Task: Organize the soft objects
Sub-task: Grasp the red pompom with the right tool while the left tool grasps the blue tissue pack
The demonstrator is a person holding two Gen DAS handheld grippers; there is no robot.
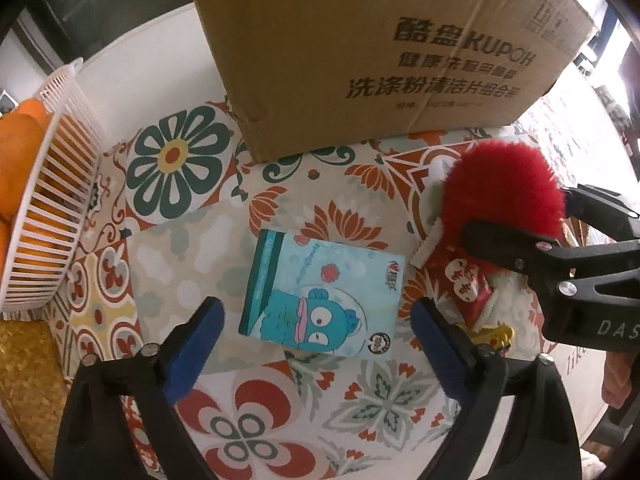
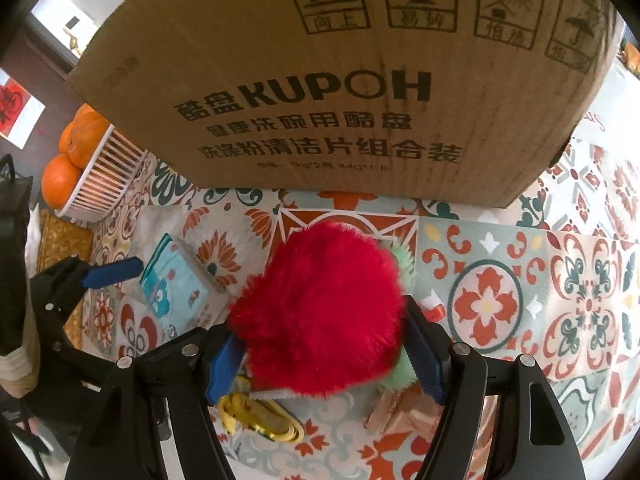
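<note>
Right hand-held gripper (image 2: 324, 360) clamps the red plush (image 2: 320, 316); left hand-held gripper (image 1: 320, 344) (wide) flanks the tissue pack (image 1: 320, 294).

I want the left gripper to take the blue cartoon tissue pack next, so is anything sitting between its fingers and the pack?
Nothing visible does. The left gripper is open, and the tissue pack lies flat on the patterned tablecloth just ahead of its fingers. The red plush toy sits off to the right.

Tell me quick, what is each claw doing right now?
Left gripper: jaws open, empty, above the blue tissue pack.
Right gripper: jaws closed on the red fluffy toy.
</note>
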